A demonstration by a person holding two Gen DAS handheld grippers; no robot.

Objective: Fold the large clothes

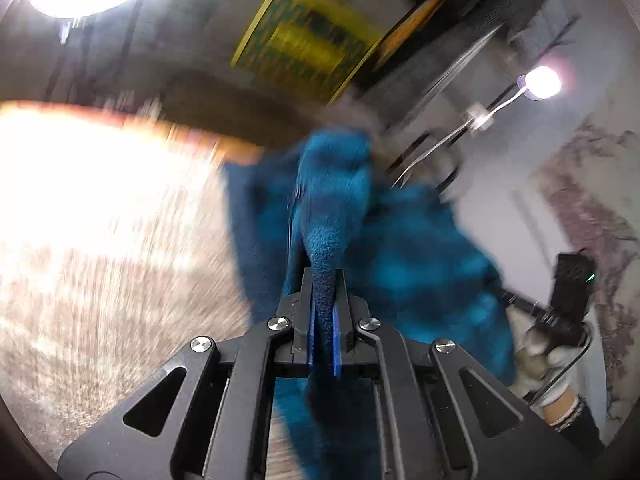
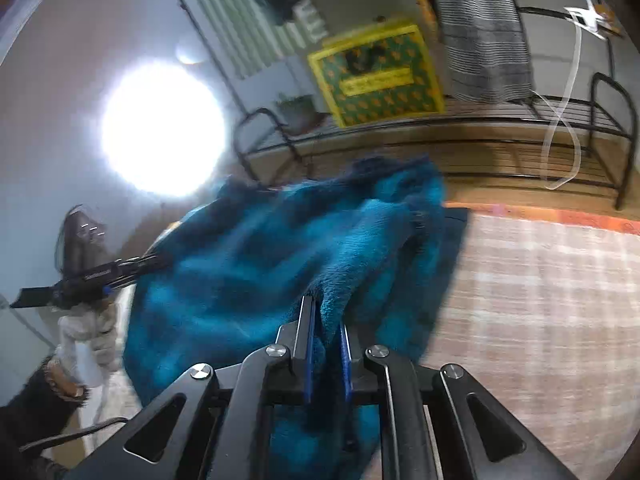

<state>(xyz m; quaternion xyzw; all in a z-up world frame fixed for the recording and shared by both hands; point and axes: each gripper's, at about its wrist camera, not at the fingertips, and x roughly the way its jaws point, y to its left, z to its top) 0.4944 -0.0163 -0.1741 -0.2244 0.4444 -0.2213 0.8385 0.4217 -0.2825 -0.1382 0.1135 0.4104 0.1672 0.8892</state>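
I have both grippers clamped on one blue fleece garment [image 1: 420, 248], which hangs bunched between them above a pale woven rug [image 2: 540, 280].

In the left wrist view, my left gripper [image 1: 324, 280] has its two black fingers pressed together on a narrow twisted ridge of the fleece. The cloth rises past the tips and spreads away to the right. At the right edge, a gloved hand [image 1: 536, 356] grips the other tool. The rug on the left is blurred and washed out by glare.

In the right wrist view, my right gripper [image 2: 326, 316] pinches a fold of the same fleece, with cloth filling the gap between the blue pads [image 2: 307, 364]. The rest of the garment billows up and leftward, reaching the left tool at the left edge. Beyond the rug stands a black metal rack [image 2: 600, 120], with a yellow-bordered green box [image 2: 376, 76] on it and a grey striped cloth [image 2: 480, 32] draped above.
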